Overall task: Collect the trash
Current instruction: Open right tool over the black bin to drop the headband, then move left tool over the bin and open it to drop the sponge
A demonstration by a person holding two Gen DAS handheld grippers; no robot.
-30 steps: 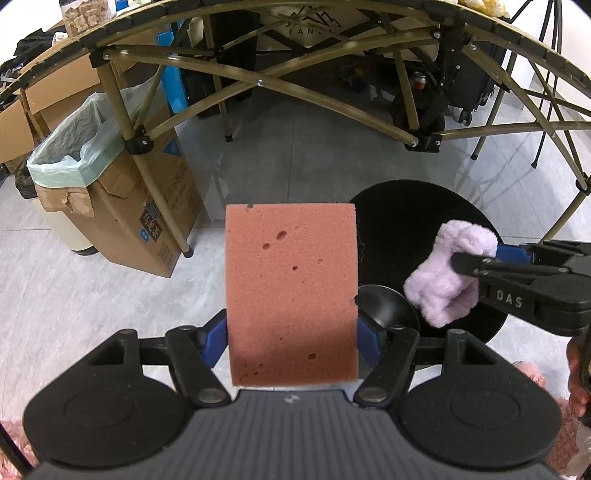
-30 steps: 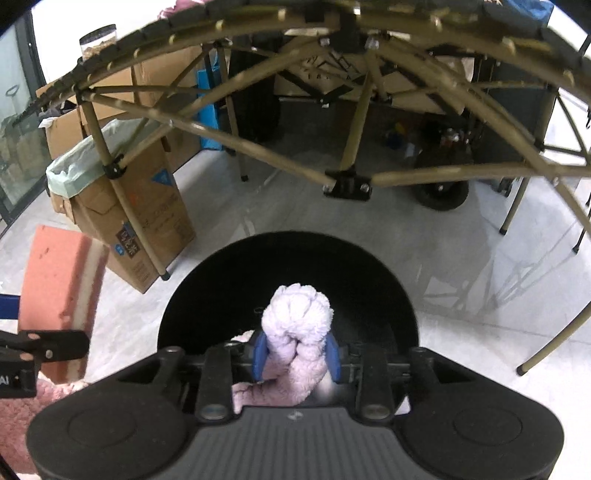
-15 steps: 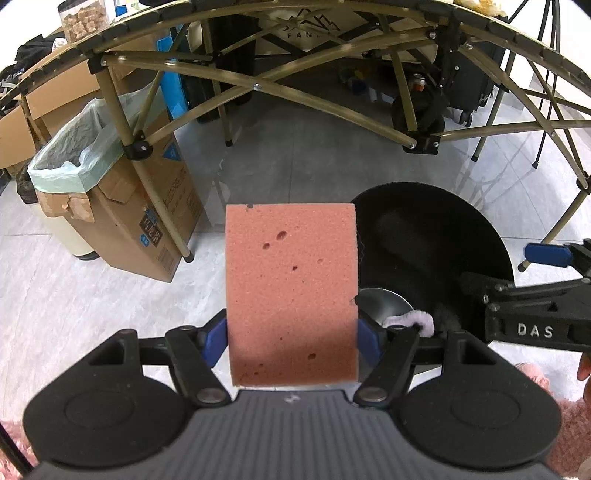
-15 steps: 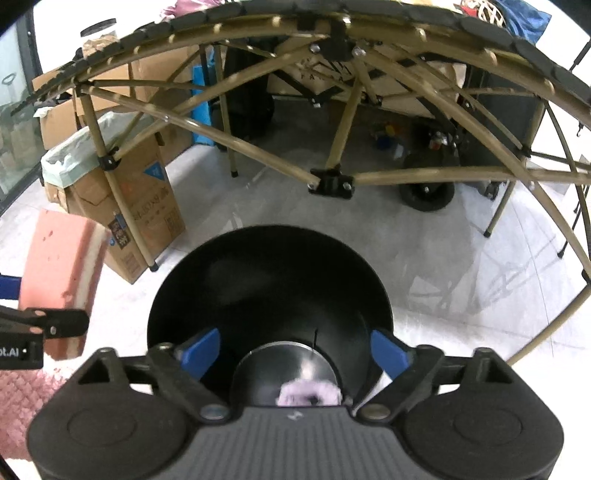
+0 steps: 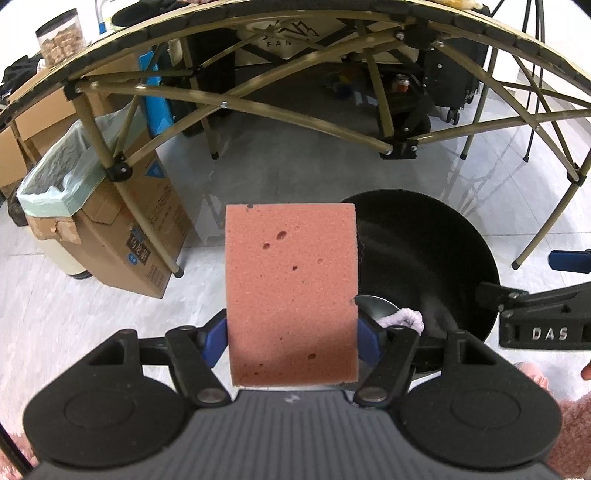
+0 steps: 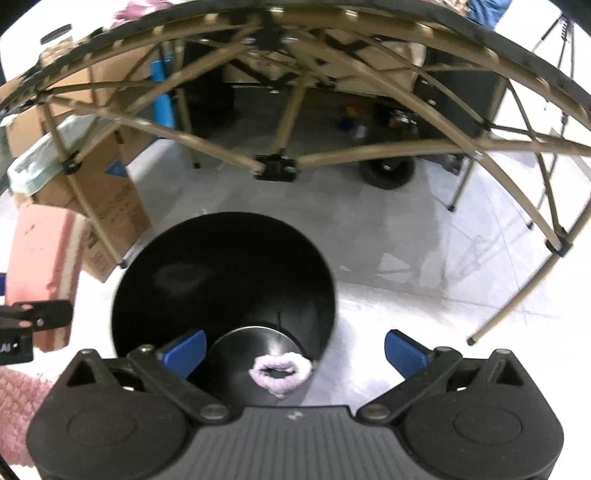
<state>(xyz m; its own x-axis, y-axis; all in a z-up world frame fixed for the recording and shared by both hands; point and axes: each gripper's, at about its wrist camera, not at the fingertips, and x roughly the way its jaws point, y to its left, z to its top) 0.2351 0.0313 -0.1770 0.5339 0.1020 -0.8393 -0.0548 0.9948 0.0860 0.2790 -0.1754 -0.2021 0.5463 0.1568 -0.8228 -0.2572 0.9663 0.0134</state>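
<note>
Your left gripper (image 5: 291, 338) is clenched on the pink sponge (image 5: 291, 291): the blue fingers (image 5: 214, 338) press both of its side faces, and the block stands upright between them, reaching well past the fingertips toward the far side. The sponge hangs above the grey floor, just left of the black bin (image 5: 436, 254), and its right edge overlaps the bin's rim in your left wrist view.

Your right gripper (image 6: 293, 349) is released. Its jaws have just been opening and now stand wide apart, with nothing between the blue pads (image 6: 184, 349). It hovers over the near rim of the black bin (image 6: 221, 280), pointing down into it. The lilac fluffy cloth (image 6: 281, 373) lies crumpled on the bin's bottom, below the gap between the fingers and clear of both of them. From the left wrist view the same cloth (image 5: 402, 319) peeks out just right of the sponge, inside the bin.

The right gripper (image 5: 543, 314) enters that view from the right edge, beside the bin. Far left stands a cardboard box (image 5: 125, 229) lined with a pale green bag, under the folding frame of the counter (image 5: 295, 29).
</note>
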